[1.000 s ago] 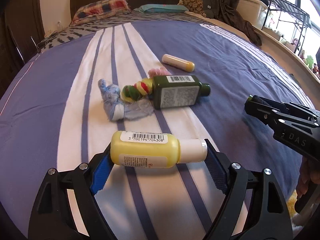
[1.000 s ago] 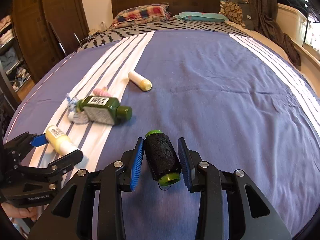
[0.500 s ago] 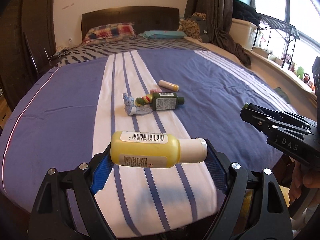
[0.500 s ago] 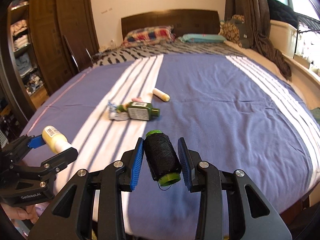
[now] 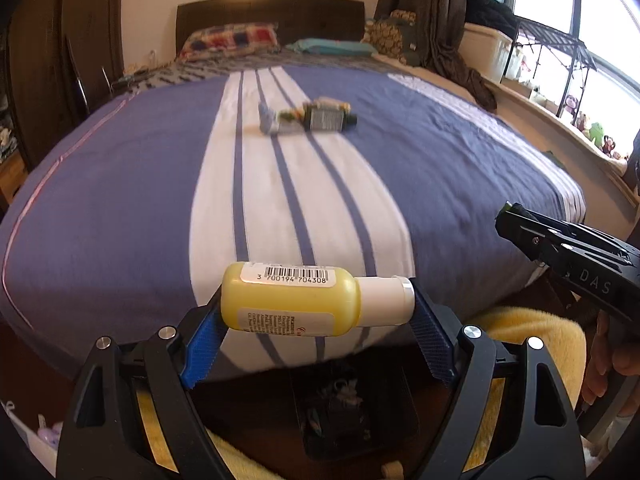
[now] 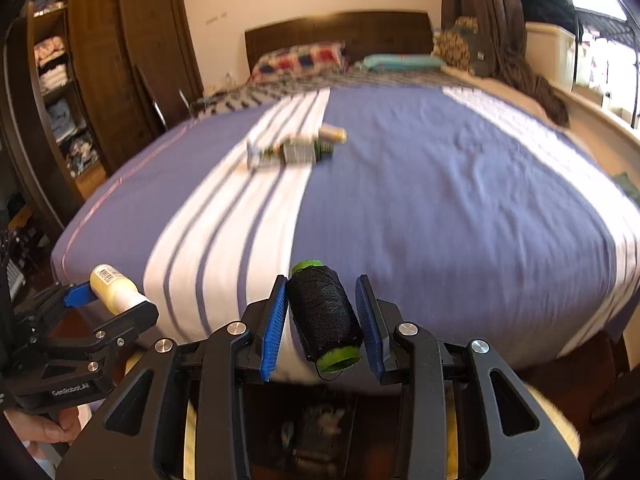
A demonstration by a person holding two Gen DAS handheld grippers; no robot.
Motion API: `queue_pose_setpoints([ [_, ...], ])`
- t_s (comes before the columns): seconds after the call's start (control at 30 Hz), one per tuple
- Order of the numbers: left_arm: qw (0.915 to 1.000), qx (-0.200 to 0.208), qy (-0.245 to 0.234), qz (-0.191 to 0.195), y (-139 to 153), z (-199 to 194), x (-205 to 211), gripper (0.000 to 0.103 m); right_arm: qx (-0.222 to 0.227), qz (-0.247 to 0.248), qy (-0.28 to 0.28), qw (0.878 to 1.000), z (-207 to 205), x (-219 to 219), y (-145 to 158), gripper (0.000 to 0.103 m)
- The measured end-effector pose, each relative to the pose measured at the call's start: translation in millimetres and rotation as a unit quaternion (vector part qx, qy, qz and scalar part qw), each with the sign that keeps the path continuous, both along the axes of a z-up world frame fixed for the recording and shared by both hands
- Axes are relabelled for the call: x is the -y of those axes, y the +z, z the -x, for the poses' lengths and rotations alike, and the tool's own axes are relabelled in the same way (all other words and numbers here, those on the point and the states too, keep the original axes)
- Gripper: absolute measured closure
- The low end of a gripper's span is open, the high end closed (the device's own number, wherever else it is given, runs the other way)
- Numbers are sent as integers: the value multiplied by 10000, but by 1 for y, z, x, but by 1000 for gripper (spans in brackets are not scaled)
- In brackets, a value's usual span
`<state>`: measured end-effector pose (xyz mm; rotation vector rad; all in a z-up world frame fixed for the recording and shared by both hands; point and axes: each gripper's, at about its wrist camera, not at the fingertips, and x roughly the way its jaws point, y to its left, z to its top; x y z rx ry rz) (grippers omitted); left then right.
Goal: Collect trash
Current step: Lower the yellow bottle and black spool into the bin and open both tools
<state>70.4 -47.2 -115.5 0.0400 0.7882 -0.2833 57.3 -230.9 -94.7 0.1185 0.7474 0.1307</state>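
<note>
My left gripper (image 5: 316, 312) is shut on a yellow bottle (image 5: 288, 304) with a white cap, held crosswise past the foot of the bed. It also shows in the right wrist view (image 6: 114, 290). My right gripper (image 6: 324, 320) is shut on a black thread spool (image 6: 324, 316) with green ends. A dark bin (image 5: 352, 408) with trash inside stands on the floor below both grippers. Far up the bed lie a green bottle (image 5: 328, 118), a small cream tube (image 6: 334, 133) and crumpled scraps (image 5: 272, 122).
The bed (image 5: 120, 184) has a purple cover with white stripes. A yellow fabric (image 5: 532, 332) lies at the bed's foot around the bin. A wooden wardrobe (image 6: 120, 64) stands at the left. A window ledge (image 5: 560, 128) with shelves runs along the right.
Both grippers have pulled back from the bed with their loads. The bed's foot edge, the floor and the dark bin have come into view below them.
</note>
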Motion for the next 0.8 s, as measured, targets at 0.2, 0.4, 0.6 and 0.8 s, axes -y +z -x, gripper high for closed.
queue_pose_setpoints([
  [0.2,9981,-506,-241,-266,-47,21,9,23,-647,-21,178,9977,19,-3,-50,67],
  [0.4,9921,-1188,-293,-275,-98,28,13,23,-1221,4,413,9917,22,-14,-91,67],
  [0.6,9823,-1815,-356,-299,-142,22,14,23,-1675,-111,491,9846,16,-23,-124,67],
  [0.8,9725,-2262,-420,-371,-177,17,15,23,-2082,-59,437,9771,8,-29,-160,67],
])
